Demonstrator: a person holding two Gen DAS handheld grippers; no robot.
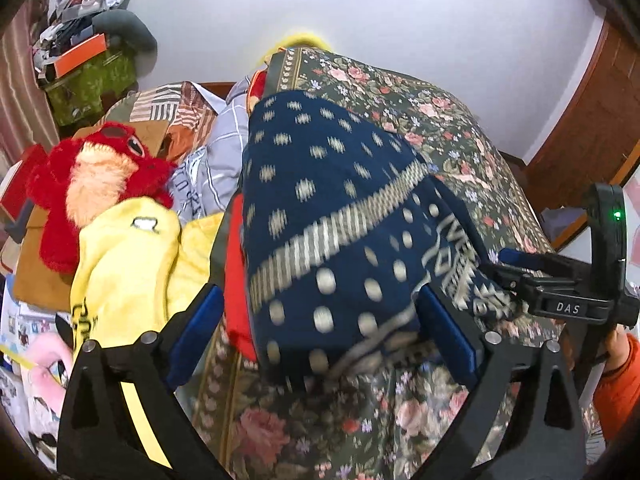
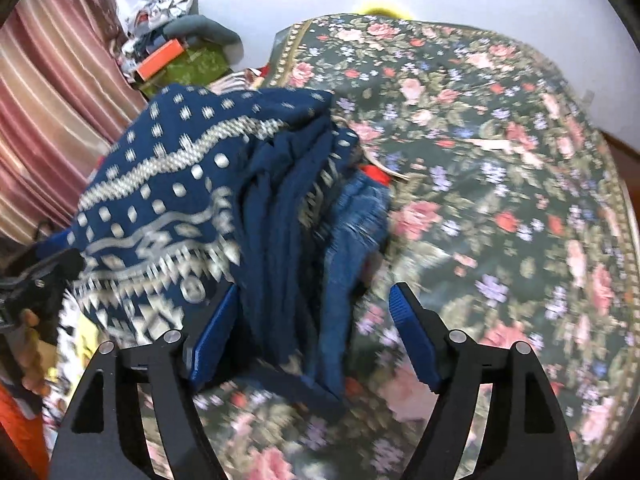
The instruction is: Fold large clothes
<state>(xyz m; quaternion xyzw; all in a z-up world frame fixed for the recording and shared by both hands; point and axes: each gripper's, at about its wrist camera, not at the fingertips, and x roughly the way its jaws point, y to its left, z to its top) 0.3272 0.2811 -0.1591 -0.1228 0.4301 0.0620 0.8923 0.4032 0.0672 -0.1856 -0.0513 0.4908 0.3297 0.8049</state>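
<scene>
White wall (image 1: 440,20) closed off the back of the room, and below it a floral bedspread (image 2: 500,200) covered the bed. On that bedspread sat the navy patterned garment (image 1: 332,216), folded into a thick bundle, dotted and banded in pale print, and everything else was placed around it.

Straddling the near end of the garment, the left gripper (image 1: 320,328) had its blue pads spread wide, one on each side of the cloth, neither pressing into it; the bundle simply sat in the gap. Off the garment's right corner, the right gripper (image 2: 312,332) also stood apart: its left pad lay right against the hanging navy folds while the right pad hovered over bare bedspread, clear of the fabric, so nothing was clamped. A strip of blue denim (image 2: 356,216) and a bit of red showed under the garment on that side.

Left of the garment, a red plush toy (image 1: 100,176) lay above a yellow cloth (image 1: 132,264), with a grey striped cloth (image 1: 220,160) just beyond. Further back on that same side, a green box (image 1: 92,84) carried an orange box (image 1: 80,56) and clutter, beside a pink striped curtain (image 2: 52,112). At the garment's far right, an orange sleeve (image 1: 620,384) showed behind the right gripper's handle.
</scene>
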